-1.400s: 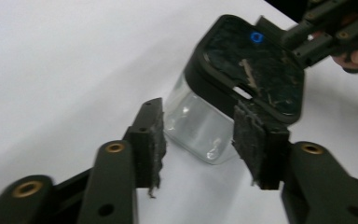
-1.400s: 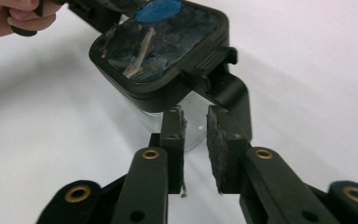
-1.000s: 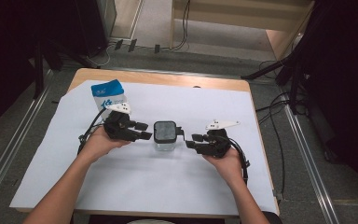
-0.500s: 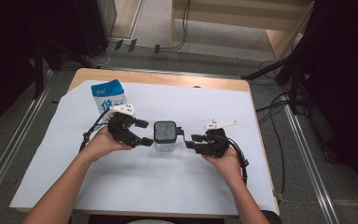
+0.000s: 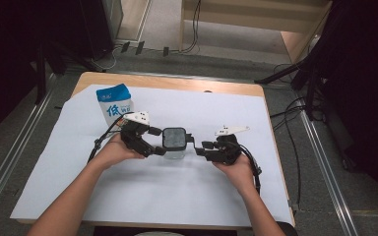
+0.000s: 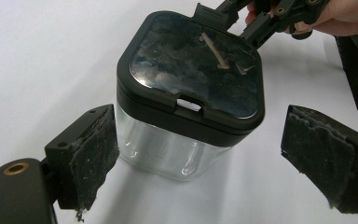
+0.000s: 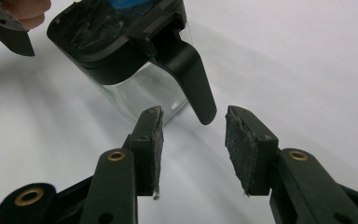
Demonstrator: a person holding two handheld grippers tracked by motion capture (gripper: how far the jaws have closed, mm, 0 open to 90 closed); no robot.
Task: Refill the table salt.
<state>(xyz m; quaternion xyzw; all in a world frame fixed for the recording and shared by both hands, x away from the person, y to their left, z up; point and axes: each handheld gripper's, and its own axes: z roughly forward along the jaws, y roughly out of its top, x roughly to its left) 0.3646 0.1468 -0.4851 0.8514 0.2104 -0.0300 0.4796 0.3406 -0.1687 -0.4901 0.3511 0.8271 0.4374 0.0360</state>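
A clear square container (image 5: 174, 147) with a black lid (image 5: 174, 137) stands at the middle of the white sheet. In the left gripper view the container (image 6: 177, 149) sits just ahead of my left gripper (image 6: 209, 158), which is open, one pad at each side with a gap. From above, the left gripper (image 5: 156, 141) is at the container's left side. The right gripper (image 5: 198, 147) is open at its right. In the right gripper view the black handle (image 7: 191, 74) hangs down just ahead of the right gripper (image 7: 193, 140), with nothing between the pads.
A blue and white carton (image 5: 114, 104) stands upright behind the left hand, near the back left of the table. The white sheet (image 5: 177, 201) covers most of the wooden table (image 5: 177, 82). Cables trail from both grippers.
My left gripper has opened wider and turned slightly, so its jaws now flank the container's left side. The right gripper and the container have hardly moved.
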